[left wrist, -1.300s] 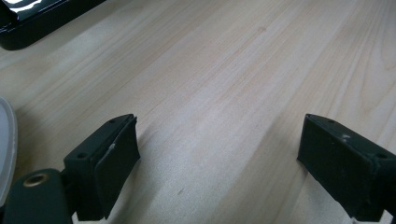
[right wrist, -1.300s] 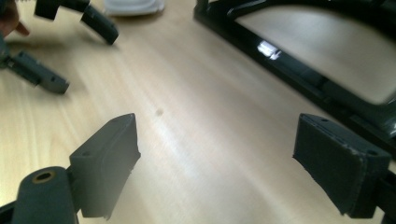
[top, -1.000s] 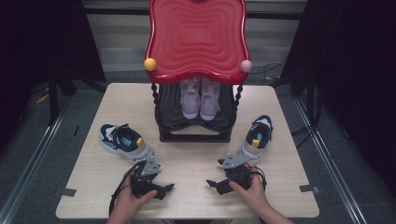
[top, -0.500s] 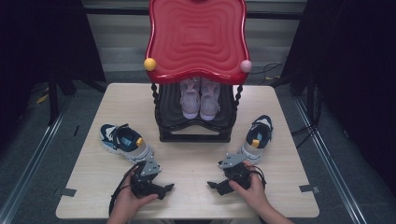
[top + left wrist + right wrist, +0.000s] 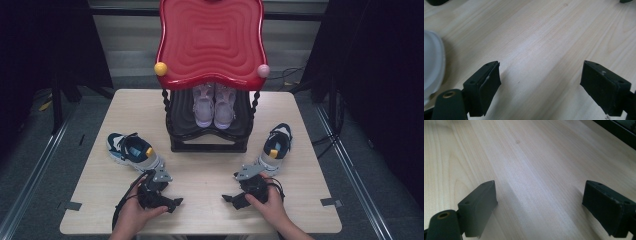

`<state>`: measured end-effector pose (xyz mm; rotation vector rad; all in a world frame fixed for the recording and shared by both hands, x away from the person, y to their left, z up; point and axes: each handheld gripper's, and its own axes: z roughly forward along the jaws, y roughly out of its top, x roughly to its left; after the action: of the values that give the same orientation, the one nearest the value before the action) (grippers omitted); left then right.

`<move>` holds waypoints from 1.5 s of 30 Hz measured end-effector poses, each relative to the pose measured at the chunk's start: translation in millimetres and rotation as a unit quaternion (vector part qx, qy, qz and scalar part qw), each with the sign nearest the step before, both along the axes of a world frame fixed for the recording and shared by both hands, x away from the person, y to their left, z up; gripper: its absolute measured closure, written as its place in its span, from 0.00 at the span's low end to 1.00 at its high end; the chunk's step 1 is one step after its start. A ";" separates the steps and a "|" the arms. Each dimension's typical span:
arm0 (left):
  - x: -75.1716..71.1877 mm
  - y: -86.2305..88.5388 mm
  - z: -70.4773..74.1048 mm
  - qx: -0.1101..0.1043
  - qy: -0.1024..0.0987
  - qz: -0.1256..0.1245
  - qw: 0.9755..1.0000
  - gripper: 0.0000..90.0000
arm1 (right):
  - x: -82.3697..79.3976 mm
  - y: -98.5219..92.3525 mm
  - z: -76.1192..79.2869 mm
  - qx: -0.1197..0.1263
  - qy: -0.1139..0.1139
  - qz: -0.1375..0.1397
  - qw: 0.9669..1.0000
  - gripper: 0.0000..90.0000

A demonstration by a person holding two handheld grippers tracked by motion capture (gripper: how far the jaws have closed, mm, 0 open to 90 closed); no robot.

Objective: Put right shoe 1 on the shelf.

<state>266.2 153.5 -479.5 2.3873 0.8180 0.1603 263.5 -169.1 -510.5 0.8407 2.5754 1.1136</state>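
Note:
On the pale wooden table (image 5: 200,172), a blue, white and yellow sneaker (image 5: 132,150) lies at the left and its mate (image 5: 275,147) at the right. A pink pair (image 5: 214,105) stands on the lower shelf of a black rack under a red wavy top (image 5: 210,42). My left gripper (image 5: 175,202) lies near the front edge, just in front of the left sneaker, and points right. Its jaws (image 5: 540,85) are open over bare wood and have just been closing slightly. My right gripper (image 5: 227,199) faces it, held beside the right sneaker, and stands open (image 5: 540,207) with nothing between its jaws.
A white shoe sole (image 5: 431,65) shows at the left edge of the left gripper view. The rack's black base (image 5: 207,146) stands mid-table behind both grippers. A bare strip of table lies between the two grippers. Dark floor surrounds the table.

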 end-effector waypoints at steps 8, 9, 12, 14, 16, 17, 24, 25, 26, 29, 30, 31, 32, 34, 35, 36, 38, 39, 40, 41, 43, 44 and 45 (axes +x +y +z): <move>5.8 5.2 24.2 0.056 0.045 -0.005 0.997 0.19 | 0.2 0.1 -0.2 0.003 0.000 0.001 1.000 0.12; 6.9 5.7 27.0 0.063 0.049 -0.005 0.997 0.19 | 0.1 0.1 -0.1 0.001 0.000 0.000 1.000 0.12; 10.4 6.4 33.8 0.071 0.073 -0.001 0.995 0.19 | 0.1 0.1 -0.1 0.002 0.000 0.000 1.000 0.12; 12.9 6.8 38.2 0.080 0.079 -0.001 0.994 0.19 | 0.1 0.1 -0.1 0.002 0.000 0.000 1.000 0.12; 14.2 6.4 41.3 0.089 0.088 -0.001 0.992 0.19 | 0.0 0.1 -0.1 0.002 0.000 0.000 1.000 0.12; 14.9 6.2 42.5 0.095 0.093 -0.002 0.991 0.19 | 0.1 0.1 -0.1 0.002 0.000 0.000 1.000 0.12; 19.6 3.7 48.9 0.119 0.112 -0.011 0.986 0.19 | 0.1 0.1 -0.1 0.001 0.000 0.000 1.000 0.12; 20.5 3.8 50.1 0.121 0.114 -0.010 0.986 0.19 | 0.2 0.1 -0.3 0.003 0.000 0.001 1.000 0.12; 21.2 3.8 51.4 0.123 0.116 -0.011 0.986 0.19 | 0.1 0.1 -0.1 0.001 0.000 0.000 1.000 0.12; 23.4 4.1 55.8 0.129 0.112 -0.013 0.985 0.20 | 0.1 0.1 -0.2 0.002 0.000 0.001 1.000 0.12; 24.3 4.5 57.5 0.129 0.112 -0.013 0.985 0.20 | 0.1 0.1 -0.1 0.002 0.000 0.001 1.000 0.12; 25.0 5.0 59.4 0.130 0.112 -0.012 0.985 0.20 | 0.1 0.1 -0.1 0.002 0.000 0.000 1.000 0.12; 25.5 5.3 61.1 0.129 0.112 -0.010 0.985 0.20 | 0.1 0.1 -0.1 0.002 0.000 0.000 1.000 0.12; 27.5 6.3 63.8 0.126 0.116 -0.009 0.985 0.20 | 0.1 0.1 -0.1 0.002 0.000 0.001 1.000 0.12; 29.2 6.8 65.2 0.128 0.117 -0.011 0.985 0.20 | 0.1 0.1 -0.1 0.002 0.000 0.001 1.000 0.12; 30.5 7.0 66.4 0.130 0.117 -0.009 0.985 0.21 | 0.1 0.1 -0.3 0.003 0.000 0.001 1.000 0.12; 34.3 8.2 69.6 0.135 0.118 -0.006 0.984 0.21 | 0.1 0.1 -0.3 0.003 0.000 0.001 1.000 0.12; 36.7 9.1 71.9 0.138 0.115 -0.004 0.984 0.21 | 0.1 0.1 -0.2 0.003 0.000 0.001 1.000 0.12; 38.4 10.0 74.2 0.139 0.116 -0.002 0.984 0.21 | 0.0 0.1 -0.1 0.002 0.000 0.000 1.000 0.12; 40.3 10.7 76.6 0.140 0.116 0.001 0.983 0.21 | 0.1 0.1 -0.2 0.003 0.000 0.001 1.000 0.12; 44.3 12.0 80.4 0.143 0.113 0.002 0.983 0.21 | 0.0 0.1 -0.1 0.002 0.000 0.000 1.000 0.12; 45.4 12.3 82.2 0.145 0.111 0.008 0.983 0.21 | 0.3 0.1 -0.2 0.003 -0.002 0.001 1.000 0.12; 47.5 13.0 83.8 0.146 0.111 0.008 0.983 0.21 | 0.3 0.1 -0.3 0.003 -0.002 0.001 1.000 0.12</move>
<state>313.7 166.5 -395.7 2.7100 0.9719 0.0209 263.8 -169.0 -510.8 0.8370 2.5719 1.1230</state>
